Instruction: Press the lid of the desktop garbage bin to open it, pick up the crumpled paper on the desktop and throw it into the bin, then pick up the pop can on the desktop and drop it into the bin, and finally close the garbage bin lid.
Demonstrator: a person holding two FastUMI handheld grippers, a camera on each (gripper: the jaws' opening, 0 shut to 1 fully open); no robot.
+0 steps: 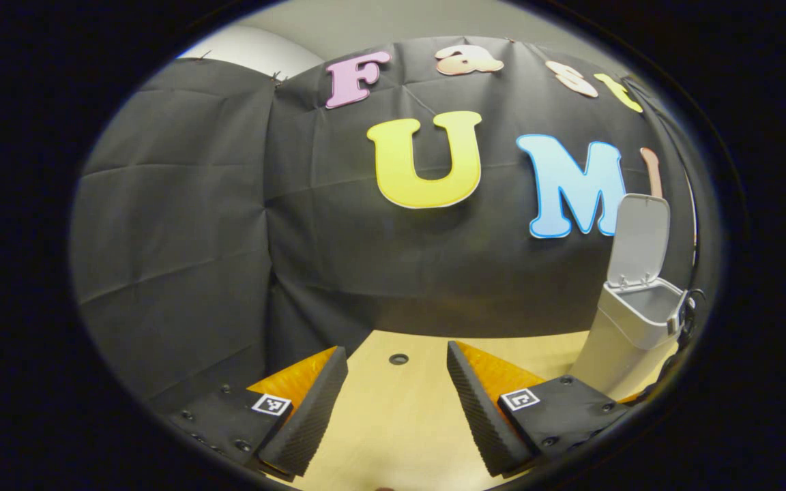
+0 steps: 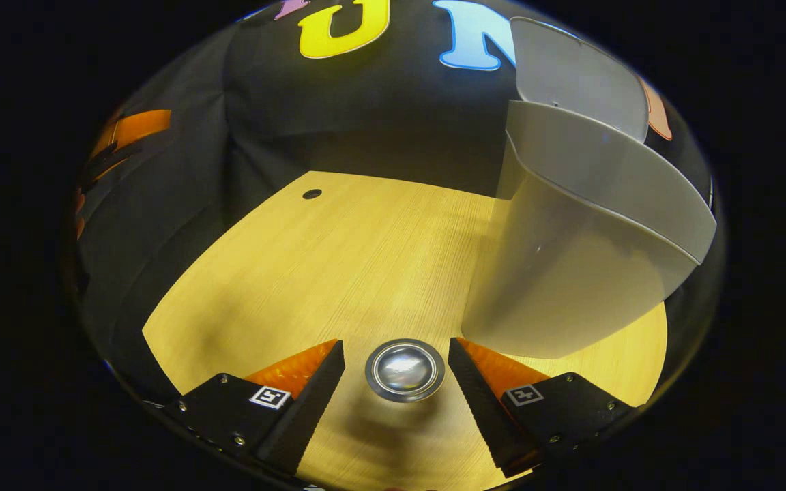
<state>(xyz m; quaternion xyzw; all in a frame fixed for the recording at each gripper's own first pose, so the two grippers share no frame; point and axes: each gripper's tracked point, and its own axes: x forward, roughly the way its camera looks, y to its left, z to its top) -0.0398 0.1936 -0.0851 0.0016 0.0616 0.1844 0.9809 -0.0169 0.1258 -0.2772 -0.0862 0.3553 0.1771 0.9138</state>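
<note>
The silvery round-ended metal pop can [image 2: 404, 369] is sitting on the pale wood-grain counter [image 2: 338, 259] in the right gripper view, seen end-on between the two spread fingers of the right gripper [image 2: 396, 382]; the jaws are standing wide apart on either side of it, and whether either pad is touching the can I cannot tell. Just beside it, up and to the right in that view, the light grey plastic desktop garbage bin [image 2: 570, 273] is standing on the counter with its flat grey hinged lid [image 2: 570, 75] tipped up and open above the rim. The left gripper view is showing the same bin [image 1: 628, 327] from farther off, at the right edge, upright, with the lid [image 1: 638, 239] raised against the wall and the hollow inside partly visible; what is lying within is too dim to tell. The left gripper [image 1: 398, 395] is hovering with its fingers parted and nothing between them, over bare counter [image 1: 393, 423]. A small dark round hole [image 1: 398, 359] is showing in the counter ahead of it, and the right gripper view is catching that hole [image 2: 312, 194] near the far edge. Black creased cloth [image 1: 181, 225] is forming the booth's wall behind and to the side.
</note>
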